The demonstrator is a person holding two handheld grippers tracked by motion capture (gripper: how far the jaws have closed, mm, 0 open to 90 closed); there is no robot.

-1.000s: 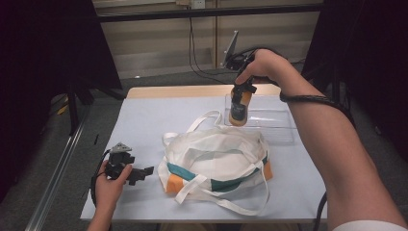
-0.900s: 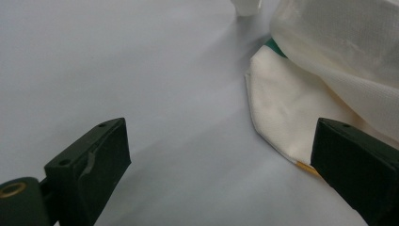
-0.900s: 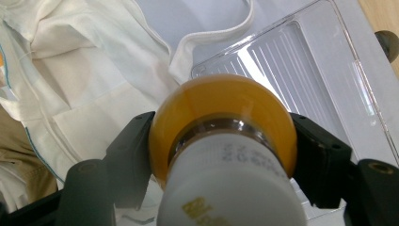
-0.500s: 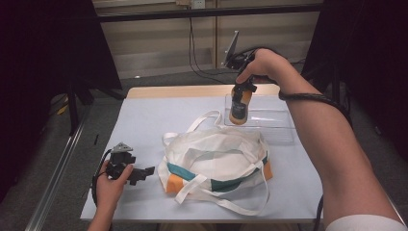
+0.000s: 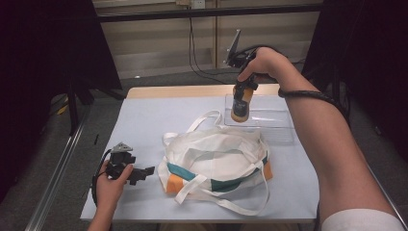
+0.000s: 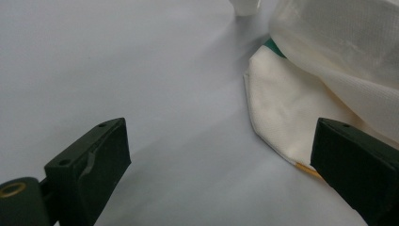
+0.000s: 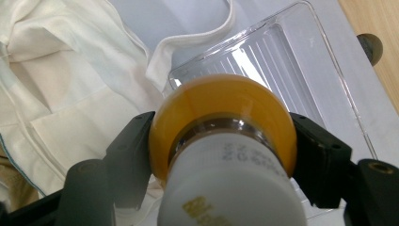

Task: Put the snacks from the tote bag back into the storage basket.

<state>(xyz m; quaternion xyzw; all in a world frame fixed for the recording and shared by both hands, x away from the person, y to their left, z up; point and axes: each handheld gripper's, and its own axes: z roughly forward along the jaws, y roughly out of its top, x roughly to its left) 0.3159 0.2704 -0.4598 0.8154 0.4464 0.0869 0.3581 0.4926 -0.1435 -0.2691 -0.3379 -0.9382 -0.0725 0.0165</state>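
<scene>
**Bottle held over the clear tray at the far right of the worktop**

Worktop (image 5: pixel 144 125) is a pale grey-blue sheet over a wooden top, whose bare wood shows along the far edge. Dark curtains flank the room, and cables hang against a slatted wall behind. Near the front left corner, the left gripper (image 5: pixel 144 172) rests low, its fingers (image 6: pixel 89 160) spread wide with nothing between them. The left gripper view adds a close look at the bag's cream corner and a sliver of orange trim just beside one finger. At the middle lies the white bag (image 5: pixel 216 159), with teal and orange bands and loose straps. Toward the far right corner, the right gripper (image 5: pixel 243 91) clamps a bottle (image 5: pixel 240 103) with a white cap, hanging above the clear tray (image 5: pixel 274 120). The right gripper view shows the tray's ribbed floor (image 7: pixel 277 70) and the bottle's yellow body (image 7: pixel 221 103) pinched on both sides.
</scene>
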